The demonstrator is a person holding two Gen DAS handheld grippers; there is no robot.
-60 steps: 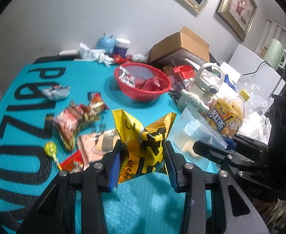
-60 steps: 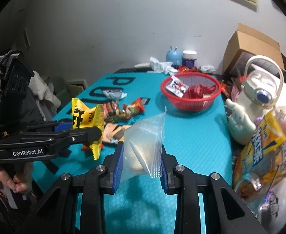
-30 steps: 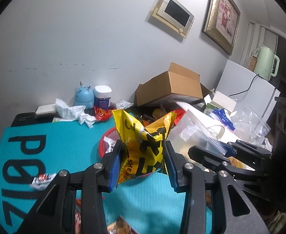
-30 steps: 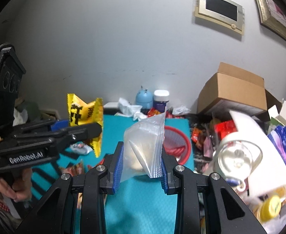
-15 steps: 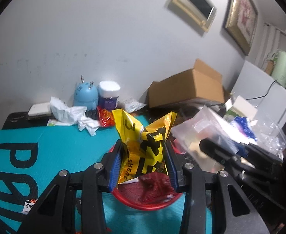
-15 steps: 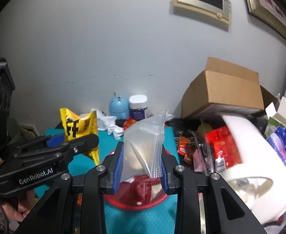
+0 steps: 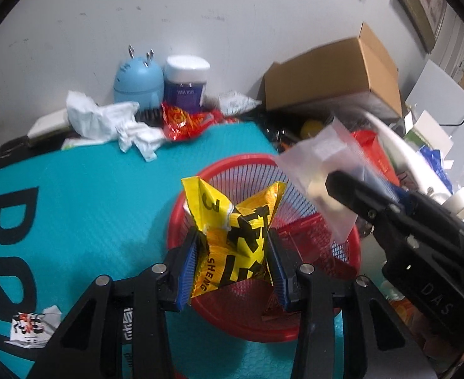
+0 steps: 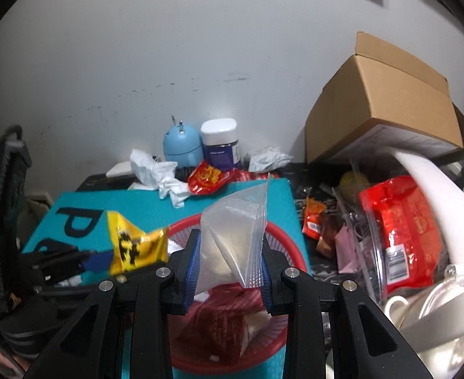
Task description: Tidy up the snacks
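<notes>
My left gripper (image 7: 233, 263) is shut on a crumpled yellow snack packet (image 7: 235, 237) with black characters, held just above the red mesh basket (image 7: 295, 325). That packet (image 8: 135, 246) shows blurred at the left of the right wrist view. My right gripper (image 8: 228, 271) is shut on a clear zip bag (image 8: 235, 233) with something pale inside, over the same red basket (image 8: 288, 243). The zip bag (image 7: 320, 170) and right gripper (image 7: 355, 195) hang over the basket's right rim in the left wrist view. Dark red packets (image 8: 222, 322) lie in the basket.
The basket sits on a teal mat (image 7: 74, 189) with black letters. Along the wall stand a blue egg-shaped gadget (image 7: 138, 80), a white-lidded jar (image 7: 186, 83), crumpled tissue (image 7: 105, 118) and a red wrapper (image 7: 184, 121). A cardboard box (image 8: 386, 101), red bag (image 8: 402, 224) and white kettle (image 8: 437, 195) crowd the right.
Both grippers have moved forward and down over the table, from well short of the red basket to right above it. Each keeps its hold on its packet.
</notes>
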